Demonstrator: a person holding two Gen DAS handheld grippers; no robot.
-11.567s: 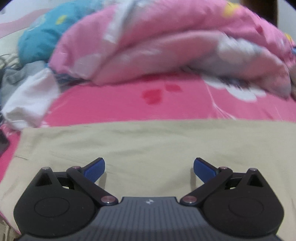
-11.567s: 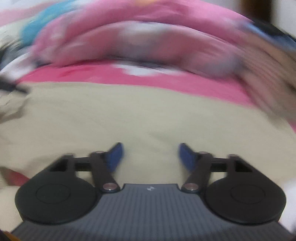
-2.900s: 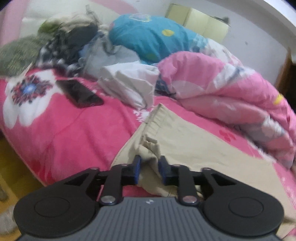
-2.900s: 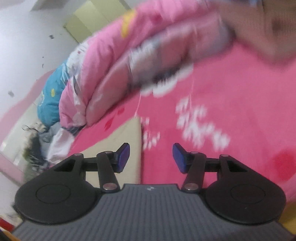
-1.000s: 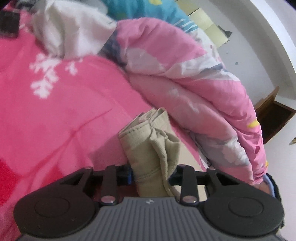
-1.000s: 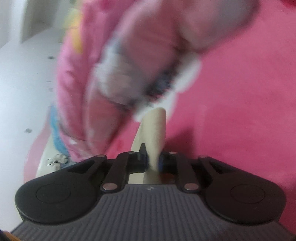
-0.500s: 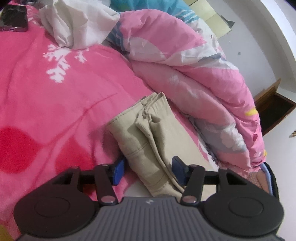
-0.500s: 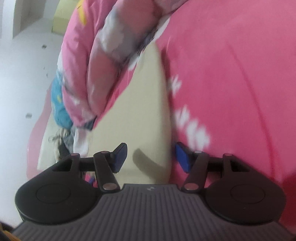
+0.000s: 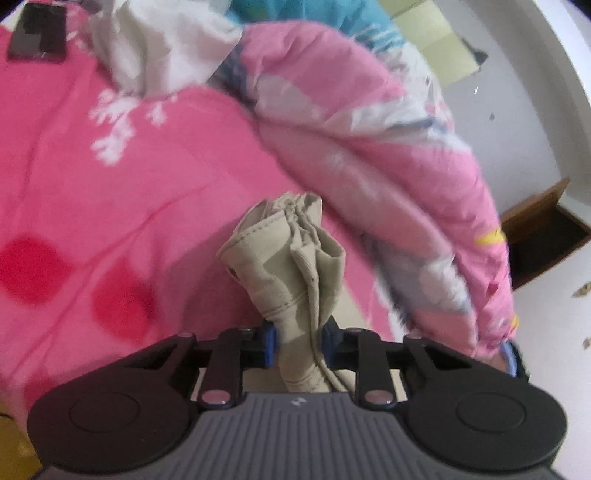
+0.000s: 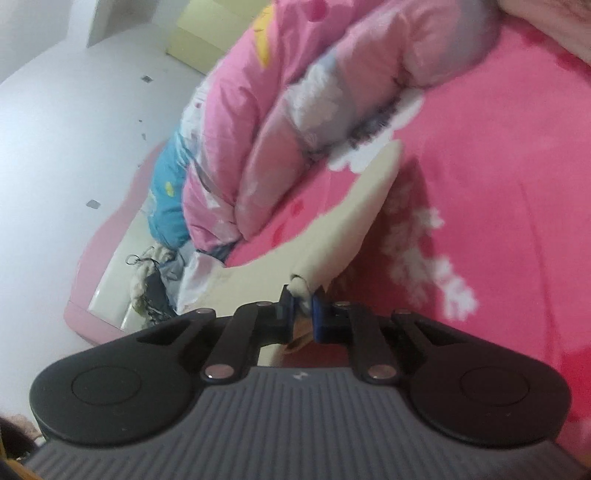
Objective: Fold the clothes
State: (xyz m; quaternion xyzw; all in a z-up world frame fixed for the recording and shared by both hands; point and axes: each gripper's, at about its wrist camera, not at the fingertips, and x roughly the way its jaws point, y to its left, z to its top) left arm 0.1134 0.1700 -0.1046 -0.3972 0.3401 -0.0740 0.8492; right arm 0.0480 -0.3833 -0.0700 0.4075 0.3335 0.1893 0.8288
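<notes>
Two grippers grip one garment. In the left wrist view, a dark phone lies at the upper left on the pink bedsheet. At lower centre, the left gripper is clamped on a bunched end of the beige trousers, which stand up directly ahead of its fingers. A pink quilt fills the upper right. In the right wrist view, the right gripper, nearly closed, pinches a thin edge of the same trousers, which stretch up and right from its tips, beside the quilt.
</notes>
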